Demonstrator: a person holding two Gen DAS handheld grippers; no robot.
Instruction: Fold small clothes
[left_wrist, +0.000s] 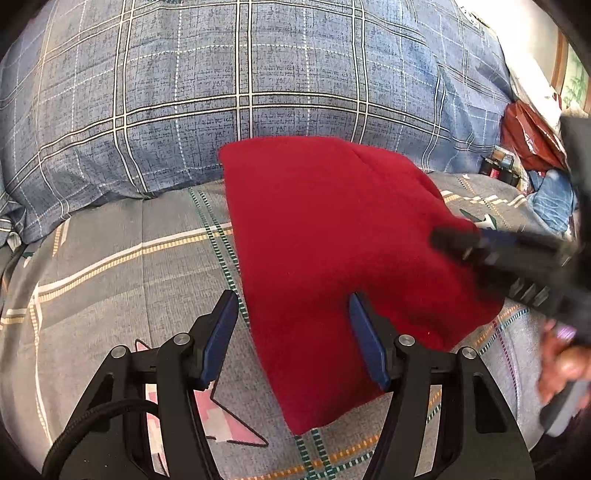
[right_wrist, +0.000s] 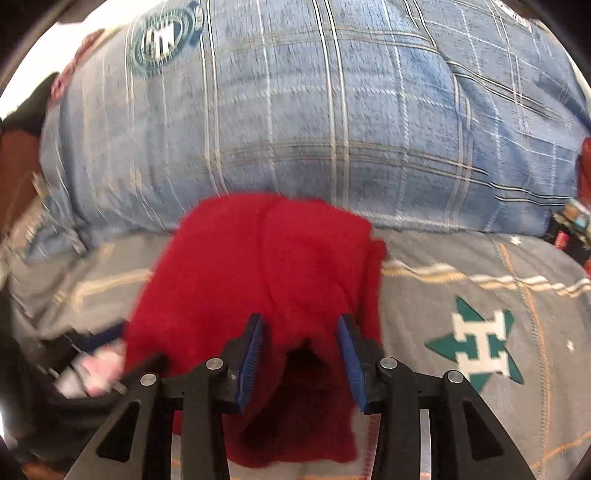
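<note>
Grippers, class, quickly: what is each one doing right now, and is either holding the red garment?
Left gripper: open, holding nothing; the red garment's edge lies between its jaws, ungripped.
Right gripper: jaws part open over the garment; no grip shows.

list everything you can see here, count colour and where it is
red garment: one, red, folded on the bedsheet, in front of the quilt
bedsheet: one, grey with striped lines and a green star print, under the garment
quilt: one, blue plaid, bunched behind the garment
red bag: one, red, far right beside the quilt
blue cloth: one, blue, right edge below the red bag
left tool: one, black with blue pads, open, over the garment's left edge, one pad over the sheet
right tool: one, black with blue pads, open, over the garment's near right part
hand: one, holding the right tool's grip, blurred
</note>
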